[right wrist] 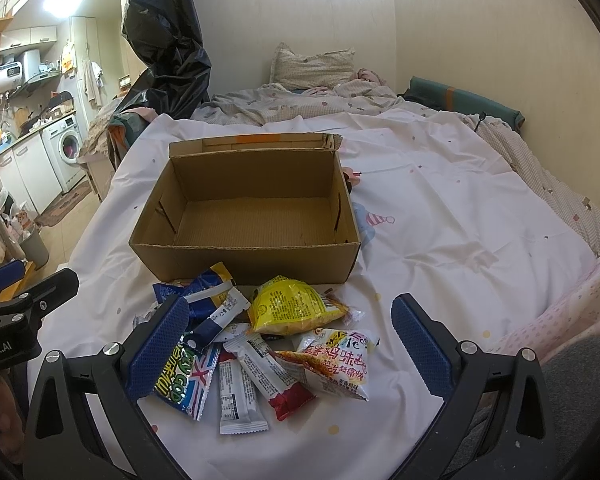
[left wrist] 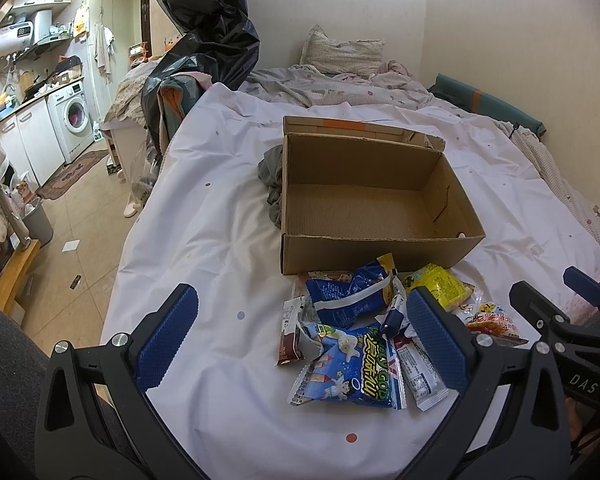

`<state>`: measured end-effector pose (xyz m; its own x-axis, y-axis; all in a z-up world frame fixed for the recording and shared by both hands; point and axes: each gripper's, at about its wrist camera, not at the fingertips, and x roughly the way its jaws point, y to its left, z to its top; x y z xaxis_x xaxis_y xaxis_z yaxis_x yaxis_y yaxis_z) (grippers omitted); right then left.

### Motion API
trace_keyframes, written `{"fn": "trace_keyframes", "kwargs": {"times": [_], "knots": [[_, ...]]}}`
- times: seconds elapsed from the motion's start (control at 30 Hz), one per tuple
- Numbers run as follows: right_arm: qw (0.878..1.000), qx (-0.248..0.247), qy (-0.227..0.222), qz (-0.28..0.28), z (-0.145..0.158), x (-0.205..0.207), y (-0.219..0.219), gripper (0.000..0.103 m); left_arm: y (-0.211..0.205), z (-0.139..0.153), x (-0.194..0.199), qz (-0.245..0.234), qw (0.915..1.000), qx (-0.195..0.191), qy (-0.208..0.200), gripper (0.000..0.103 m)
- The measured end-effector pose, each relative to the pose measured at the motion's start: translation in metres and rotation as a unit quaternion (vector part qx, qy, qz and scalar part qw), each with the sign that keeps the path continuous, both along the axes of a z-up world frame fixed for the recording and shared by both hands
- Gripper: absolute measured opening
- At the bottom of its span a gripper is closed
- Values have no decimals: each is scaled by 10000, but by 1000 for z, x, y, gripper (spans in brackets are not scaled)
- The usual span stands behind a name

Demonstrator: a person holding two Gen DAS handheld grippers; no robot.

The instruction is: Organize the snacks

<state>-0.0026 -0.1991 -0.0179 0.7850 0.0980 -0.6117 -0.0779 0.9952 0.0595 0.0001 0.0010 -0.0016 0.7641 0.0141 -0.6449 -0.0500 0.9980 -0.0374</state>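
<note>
- The cardboard box sits open-topped on the white bedsheet, its long axis running left to right, the far flap upright.
- Snack packets lie heaped just in front of the box's near wall; a white-and-red bar points diagonally toward the lower right.
- The left gripper and right gripper both hover spread wide, holding nothing.

Black-framed tool with blue textured pads, silver screws.

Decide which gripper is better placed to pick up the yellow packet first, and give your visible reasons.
Probably right. The yellow packet lies centred ahead of the open right gripper; for the open left gripper it sits beyond one finger, off to the side.
</note>
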Motion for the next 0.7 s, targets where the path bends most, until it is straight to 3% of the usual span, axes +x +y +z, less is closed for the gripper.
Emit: {"fn": "trace_keyframes", "kwargs": {"times": [0.7], "knots": [[10000, -6, 68, 5, -7, 0, 1, 103, 1, -4, 1, 23, 10000, 0, 47, 103]]}}
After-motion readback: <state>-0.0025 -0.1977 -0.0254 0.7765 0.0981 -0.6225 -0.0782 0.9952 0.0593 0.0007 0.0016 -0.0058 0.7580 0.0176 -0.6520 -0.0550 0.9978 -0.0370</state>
